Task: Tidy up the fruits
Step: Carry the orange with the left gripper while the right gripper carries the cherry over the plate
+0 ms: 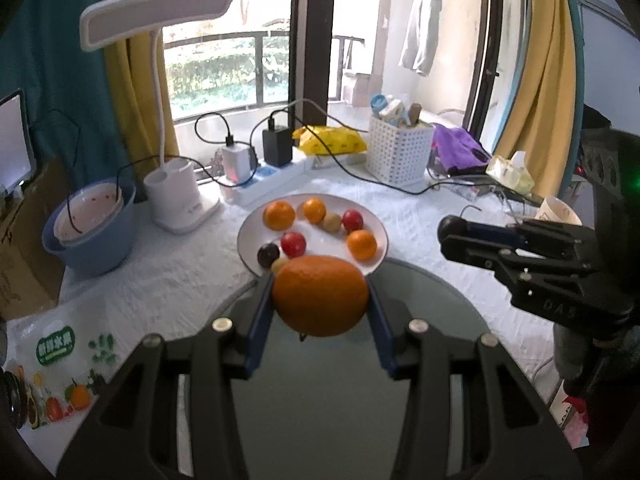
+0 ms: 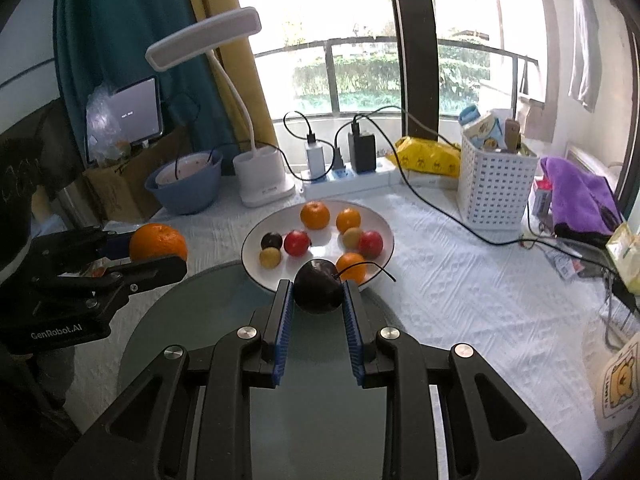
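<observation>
Two handheld grippers each carried a fruit above a round glass tabletop (image 2: 168, 332) at the near edge of a cloth-covered table (image 2: 460, 280). The left gripper (image 1: 320, 300) was clamped on a large orange (image 1: 320, 296), its blue pads (image 1: 260, 320) pressing the fruit's flanks. The right gripper (image 2: 319, 292) had its ribbed blue pads (image 2: 285, 320) drawn in narrow on a dark plum-like fruit (image 2: 319, 286) with a thin curved stem.

Both fruits hung clear of the surface, just short of the near rim of a white plate (image 2: 376, 224) at the middle of the table. The plate already held small oranges (image 2: 315, 215), red fruits (image 2: 297, 242), a dark one (image 2: 271, 240) and yellowish ones (image 2: 270, 258).

The job at this point appeared to be carrying both fruits to the plate. Done well, that would mean keeping each grip steady, bringing the fruit low over a bare patch of plate before letting go, and keeping the two tools apart so they did not knock together.

The large orange looked firm, with a dimpled skin, and rounded enough to roll if dropped from height. The dark fruit's skin was smooth and faintly glossy, and likely softer, so a gentle squeeze suited it. The plate was shallow and glazed, offering little rim to stop a rolling fruit. The table cloth (image 1: 160, 276) was white and quilted; the glass was smooth and grey-green.
</observation>
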### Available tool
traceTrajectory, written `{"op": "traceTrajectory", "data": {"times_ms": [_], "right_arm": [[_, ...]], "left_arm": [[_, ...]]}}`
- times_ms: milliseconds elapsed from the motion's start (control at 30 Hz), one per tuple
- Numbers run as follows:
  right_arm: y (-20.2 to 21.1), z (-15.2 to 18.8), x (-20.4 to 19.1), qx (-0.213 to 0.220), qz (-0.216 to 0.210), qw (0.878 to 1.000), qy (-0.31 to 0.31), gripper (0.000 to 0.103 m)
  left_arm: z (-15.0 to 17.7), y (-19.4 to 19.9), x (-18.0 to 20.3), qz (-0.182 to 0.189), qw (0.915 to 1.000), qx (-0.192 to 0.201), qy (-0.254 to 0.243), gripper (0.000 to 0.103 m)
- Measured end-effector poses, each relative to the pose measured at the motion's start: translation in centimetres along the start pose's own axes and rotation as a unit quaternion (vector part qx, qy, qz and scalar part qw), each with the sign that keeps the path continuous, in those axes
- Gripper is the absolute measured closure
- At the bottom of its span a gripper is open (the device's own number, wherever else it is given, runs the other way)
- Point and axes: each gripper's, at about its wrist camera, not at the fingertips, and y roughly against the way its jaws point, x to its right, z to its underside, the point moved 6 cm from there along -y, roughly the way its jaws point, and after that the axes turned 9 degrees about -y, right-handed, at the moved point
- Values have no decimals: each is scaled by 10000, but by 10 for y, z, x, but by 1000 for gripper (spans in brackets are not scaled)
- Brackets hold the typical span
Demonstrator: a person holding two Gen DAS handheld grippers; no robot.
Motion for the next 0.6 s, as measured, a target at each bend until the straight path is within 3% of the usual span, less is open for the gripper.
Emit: {"op": "traceTrajectory", "data": {"times_ms": [600], "right_arm": [[-14,-29,16,85,-34,9999,47,76]], "left_arm": [[-26,-26,-6,42,10000,-3,-49,57]]}}
